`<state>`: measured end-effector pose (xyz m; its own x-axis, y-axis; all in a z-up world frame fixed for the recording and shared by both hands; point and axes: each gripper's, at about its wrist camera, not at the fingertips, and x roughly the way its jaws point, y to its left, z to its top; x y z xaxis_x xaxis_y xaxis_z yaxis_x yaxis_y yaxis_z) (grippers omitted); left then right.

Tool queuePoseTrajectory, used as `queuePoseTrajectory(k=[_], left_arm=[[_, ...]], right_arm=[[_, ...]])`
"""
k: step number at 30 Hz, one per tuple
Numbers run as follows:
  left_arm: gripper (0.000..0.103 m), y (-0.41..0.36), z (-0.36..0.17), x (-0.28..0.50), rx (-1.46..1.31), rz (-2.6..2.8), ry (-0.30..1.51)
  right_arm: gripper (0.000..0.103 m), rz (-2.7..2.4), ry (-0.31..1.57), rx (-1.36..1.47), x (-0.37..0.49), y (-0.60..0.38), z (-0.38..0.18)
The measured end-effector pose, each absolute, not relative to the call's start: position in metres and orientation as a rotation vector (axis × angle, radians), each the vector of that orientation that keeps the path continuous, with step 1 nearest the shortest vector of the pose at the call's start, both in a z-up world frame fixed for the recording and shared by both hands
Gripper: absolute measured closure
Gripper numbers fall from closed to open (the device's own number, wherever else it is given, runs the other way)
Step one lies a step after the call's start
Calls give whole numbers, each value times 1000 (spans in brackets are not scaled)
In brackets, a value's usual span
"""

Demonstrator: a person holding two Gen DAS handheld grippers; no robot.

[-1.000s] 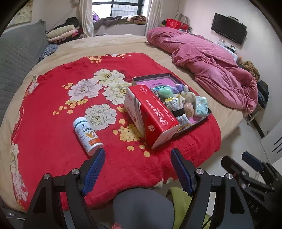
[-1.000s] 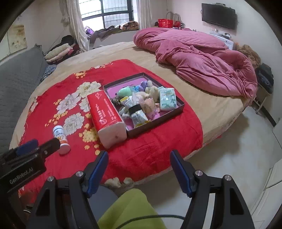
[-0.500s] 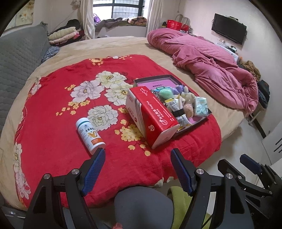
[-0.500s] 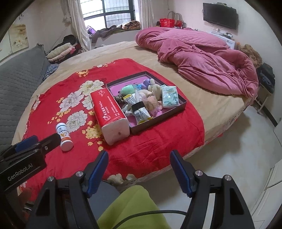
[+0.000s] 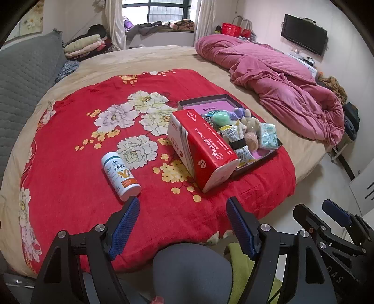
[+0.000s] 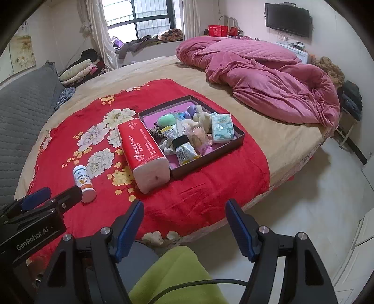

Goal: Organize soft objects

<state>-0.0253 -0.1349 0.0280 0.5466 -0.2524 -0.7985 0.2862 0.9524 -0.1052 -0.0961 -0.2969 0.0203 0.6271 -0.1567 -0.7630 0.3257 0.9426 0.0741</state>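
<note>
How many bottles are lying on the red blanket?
1. The white bottle lies on its side on the red blanket, left of the tissue pack, apart from it. Others could be hidden in the tray.

Daylight comes in through the window (image 5: 161,14) at 12 o'clock, and the glass looks washed out and white. The light is soft and even, so the room is bright but not sunny. Colors on the red blanket (image 6: 194,191) look strong and clear. A faint shadow lies beside the tissue box (image 5: 203,149). Both pictures bulge like a fishbowl: the walls bend and the corners are black. The middle is sharp. The tongs at 6 o'clock look dark.
</note>
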Motion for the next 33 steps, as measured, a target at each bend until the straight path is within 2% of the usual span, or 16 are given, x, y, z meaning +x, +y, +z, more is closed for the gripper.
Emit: queuePoseTrajectory(k=[33], left_arm=[[26,-132,22,-24,28,-310,958]], right_arm=[[32,-279,847,197,-96,-294,21]])
